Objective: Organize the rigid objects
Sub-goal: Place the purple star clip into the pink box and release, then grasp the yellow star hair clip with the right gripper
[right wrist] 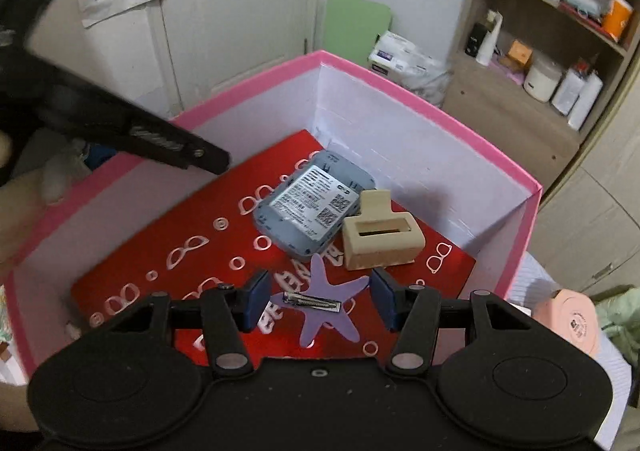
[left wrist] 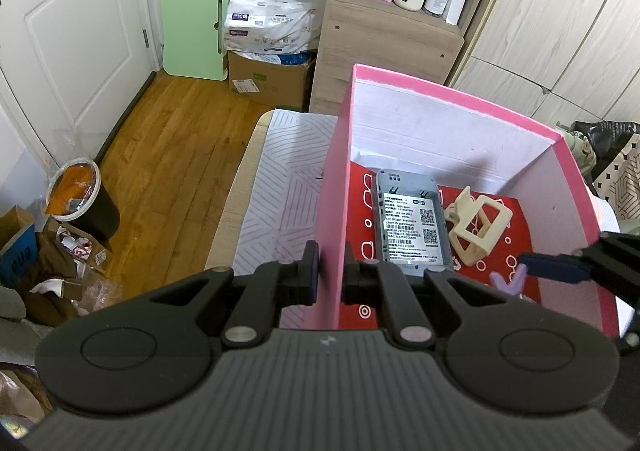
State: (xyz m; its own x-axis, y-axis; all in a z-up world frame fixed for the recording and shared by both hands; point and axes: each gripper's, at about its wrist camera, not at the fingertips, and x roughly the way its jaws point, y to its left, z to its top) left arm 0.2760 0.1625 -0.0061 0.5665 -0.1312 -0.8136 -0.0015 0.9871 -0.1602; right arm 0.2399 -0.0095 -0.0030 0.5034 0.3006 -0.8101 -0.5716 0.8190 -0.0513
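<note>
one pink box [left wrist: 404, 79], open at the top, white inside, with a red printed sheet [right wrist: 160, 251] on its floor. three things lie on that sheet: one grey device [right wrist: 308, 203] with a white label and two square codes facing up, near the far corner; one cream plastic bracket [right wrist: 380, 239], touching the device's right edge in the right wrist view; one purple star-shaped hair clip [right wrist: 320, 303], metal clasp up, nearest the camera, just beside the bracket's base.

left gripper [left wrist: 332, 275]: its two jaws are closed onto the box's near-left wall, one pad outside and one inside, with the wall pinched between them.

right gripper [right wrist: 318, 301]: its two blue-padded jaws stand partly apart above the box floor with nothing between the pads; the star clip is seen below, in the gap, untouched. one of this gripper's fingers also shows at the right edge of the left wrist view, over the box.

outside the box: one striped mat [left wrist: 280, 187], one green board [left wrist: 192, 19] leaning by the door, one bin [left wrist: 84, 203] on the wooden floor.
</note>
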